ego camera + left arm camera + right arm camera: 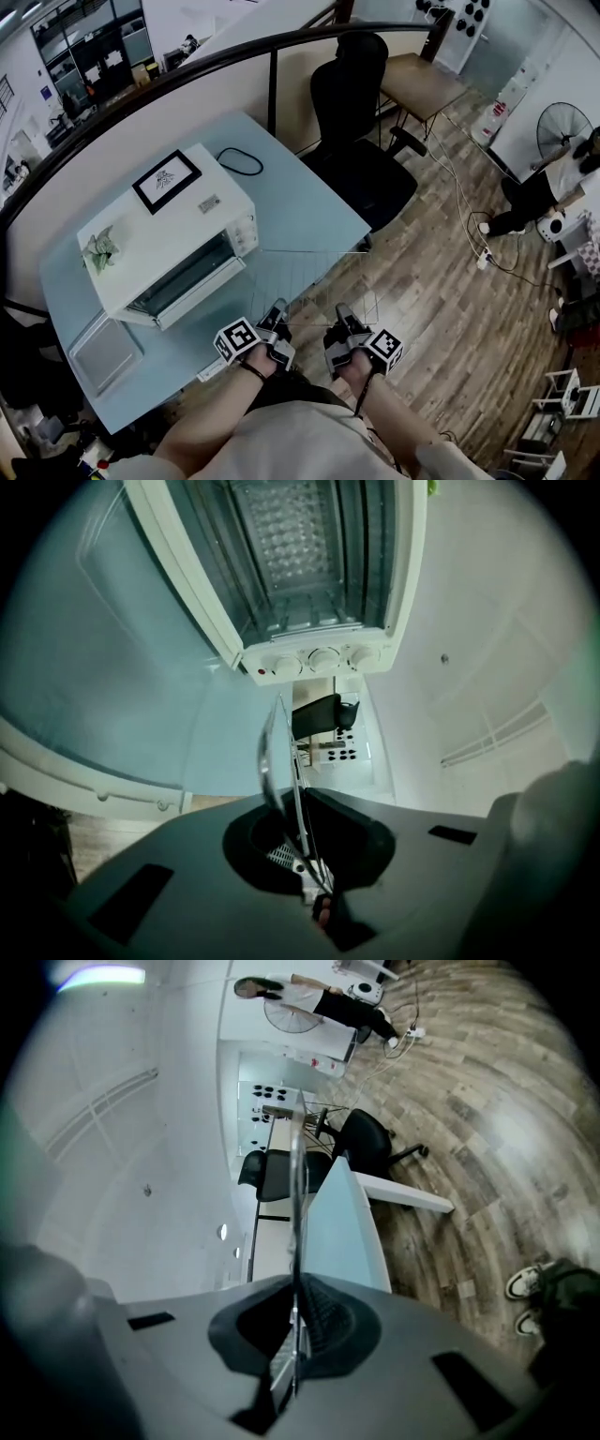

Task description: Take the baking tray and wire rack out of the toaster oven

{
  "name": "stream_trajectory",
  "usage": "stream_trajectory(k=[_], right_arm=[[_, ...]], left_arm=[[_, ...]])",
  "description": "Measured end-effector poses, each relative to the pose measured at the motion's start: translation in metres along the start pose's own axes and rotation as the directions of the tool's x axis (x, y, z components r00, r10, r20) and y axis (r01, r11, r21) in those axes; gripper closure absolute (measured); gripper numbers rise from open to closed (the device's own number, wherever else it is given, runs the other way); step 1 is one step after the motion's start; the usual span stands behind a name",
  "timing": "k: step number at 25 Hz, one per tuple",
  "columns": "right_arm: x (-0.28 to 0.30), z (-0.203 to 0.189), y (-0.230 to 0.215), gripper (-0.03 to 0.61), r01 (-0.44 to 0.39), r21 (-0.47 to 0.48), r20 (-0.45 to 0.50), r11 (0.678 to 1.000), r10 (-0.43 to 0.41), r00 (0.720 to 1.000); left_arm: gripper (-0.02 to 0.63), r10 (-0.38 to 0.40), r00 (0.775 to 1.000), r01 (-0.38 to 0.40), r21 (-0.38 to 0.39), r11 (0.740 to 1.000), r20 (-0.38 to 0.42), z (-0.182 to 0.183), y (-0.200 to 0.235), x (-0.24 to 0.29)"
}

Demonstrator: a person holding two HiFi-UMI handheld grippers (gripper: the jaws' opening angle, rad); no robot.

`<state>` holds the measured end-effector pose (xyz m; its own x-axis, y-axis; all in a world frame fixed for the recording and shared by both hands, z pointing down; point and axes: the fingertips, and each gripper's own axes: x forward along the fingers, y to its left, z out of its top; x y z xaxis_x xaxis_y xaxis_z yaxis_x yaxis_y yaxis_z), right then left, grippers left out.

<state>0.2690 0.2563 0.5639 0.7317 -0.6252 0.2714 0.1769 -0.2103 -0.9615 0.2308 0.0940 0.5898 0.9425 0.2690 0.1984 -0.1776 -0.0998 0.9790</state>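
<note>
Table (pixel 302 199) edge: rack (pixel 315 284) in both grippers (pixel 278 309) (pixel 342 312).

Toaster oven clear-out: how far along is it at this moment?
Done: the baking tray lies on the table beside the toaster oven, whose door hangs open. In hand: the wire rack is out of the oven, clamped at its near edge by the left hand-held gripper and the right hand-held gripper, over the table's front edge. Left: set the rack down.
</note>
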Motion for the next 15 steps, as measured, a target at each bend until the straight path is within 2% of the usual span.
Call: stream_trajectory(k=[6, 15], right_arm=[[0.031, 0.016, -0.016, 0.572, 0.08, -0.033, -0.012, 0.996, -0.08, 0.997], [0.084, 0.037, -0.042, 0.572, 0.174, -0.115, -0.061, 0.978, -0.182, 0.981]], left_arm=[[0.607, 0.134, 0.991, -0.133, 0.035, 0.99, -0.01, 0.008, 0.02, 0.025], [0.606, 0.199, 0.98, -0.198, 0.059, 0.978, -0.021, 0.026, 0.037, 0.062]])
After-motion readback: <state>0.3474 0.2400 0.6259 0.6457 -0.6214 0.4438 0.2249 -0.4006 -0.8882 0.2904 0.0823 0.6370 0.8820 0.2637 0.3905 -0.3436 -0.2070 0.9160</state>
